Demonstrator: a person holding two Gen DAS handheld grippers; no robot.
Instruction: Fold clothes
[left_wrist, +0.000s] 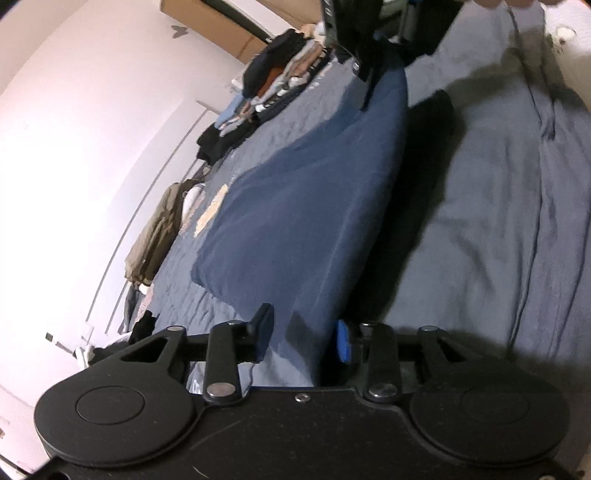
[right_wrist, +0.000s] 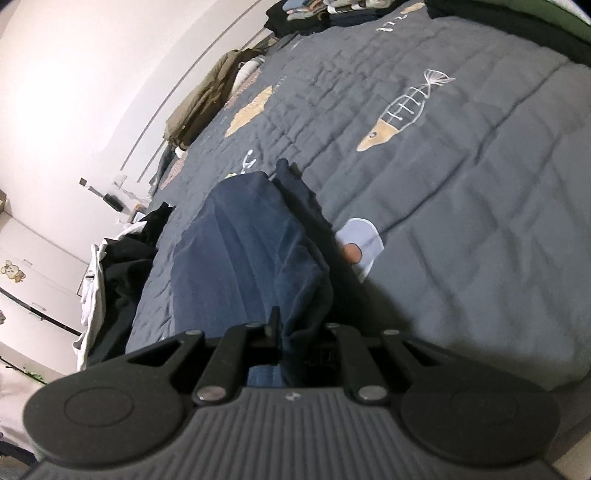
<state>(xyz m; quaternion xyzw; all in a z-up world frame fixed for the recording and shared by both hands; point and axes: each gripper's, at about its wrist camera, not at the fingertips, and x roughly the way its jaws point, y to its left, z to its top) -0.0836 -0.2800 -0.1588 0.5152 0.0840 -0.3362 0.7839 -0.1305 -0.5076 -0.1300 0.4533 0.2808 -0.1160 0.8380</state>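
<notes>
A navy blue garment (left_wrist: 306, 206) hangs stretched above the bed between my two grippers. In the left wrist view my left gripper (left_wrist: 304, 338) is shut on its near edge, and the cloth runs up between the black finger (left_wrist: 264, 330) and the blue pad (left_wrist: 344, 341). The right gripper (left_wrist: 364, 74) grips the far end at the top of that view. In the right wrist view the same garment (right_wrist: 243, 254) drapes away in folds from my right gripper (right_wrist: 301, 325). That gripper is shut on a bunched edge, which hides one of its fingers.
A grey-blue quilt (right_wrist: 461, 184) with fish drawings covers the bed. Stacks of folded clothes (left_wrist: 280, 85) and an olive jacket (left_wrist: 155, 236) lie along the wall side. A black and white heap of clothes (right_wrist: 118, 266) sits at the bed's edge. Cardboard boxes (left_wrist: 221, 33) stand behind.
</notes>
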